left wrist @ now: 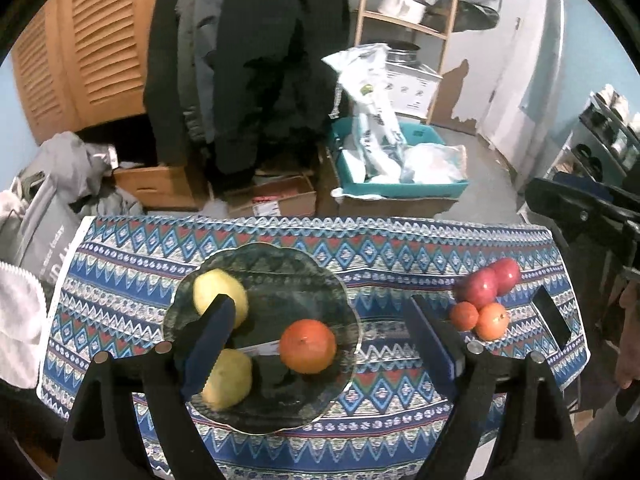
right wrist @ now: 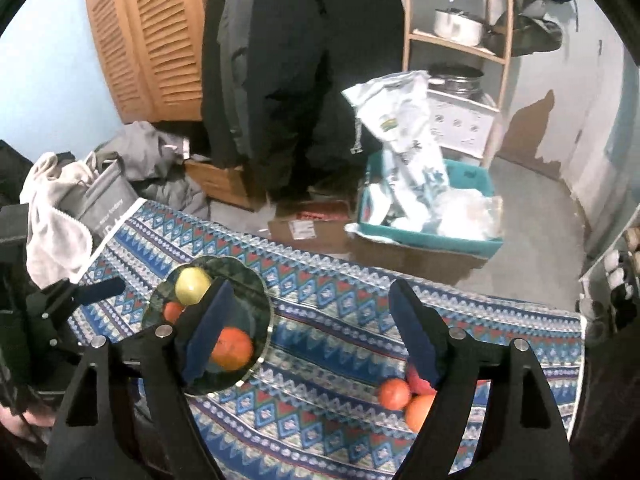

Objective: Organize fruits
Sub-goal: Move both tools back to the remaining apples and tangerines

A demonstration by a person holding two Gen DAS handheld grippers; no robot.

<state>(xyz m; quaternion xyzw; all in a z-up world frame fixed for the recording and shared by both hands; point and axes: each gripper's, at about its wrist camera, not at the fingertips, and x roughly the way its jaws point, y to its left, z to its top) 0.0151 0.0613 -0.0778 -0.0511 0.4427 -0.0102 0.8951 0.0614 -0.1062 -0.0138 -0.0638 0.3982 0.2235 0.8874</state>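
Because the task is to gather fruit in one place, the dark glass plate with a scalloped rim (left wrist: 340,280) serves as the collecting spot, and it already carries one large round orange (left wrist: 307,345) and two pale yellow apples (left wrist: 220,294), one near the plate's far left edge and the other at its near left edge; in the right wrist view a further small orange-red patch shows on the plate beside the yellow apple, and I cannot tell what it is; the fruit left to move sits in a tight cluster well apart from the plate, toward the right end of the bench: two red apples (left wrist: 490,282) touching each other at the back and two small round oranges (left wrist: 480,320) touching in front of them, all lying directly on the blue, white and red patterned cloth (left wrist: 400,248) that covers the bench (left wrist: 520,396); the left tool (left wrist: 320,344) hovers above the plate with its dark blue padded fingers (left wrist: 210,344) spread wide and nothing between them, which suggests it is free after a placement or is simply waiting; the right tool (right wrist: 312,332) is likewise spread apart and empty, its right finger hanging just over the red and orange cluster, a position that, as I judge it, suits reaching down for the next piece; beyond the bench the floor holds cardboard boxes (left wrist: 276,200) and a teal plastic bin (left wrist: 400,188) stuffed with white bags.
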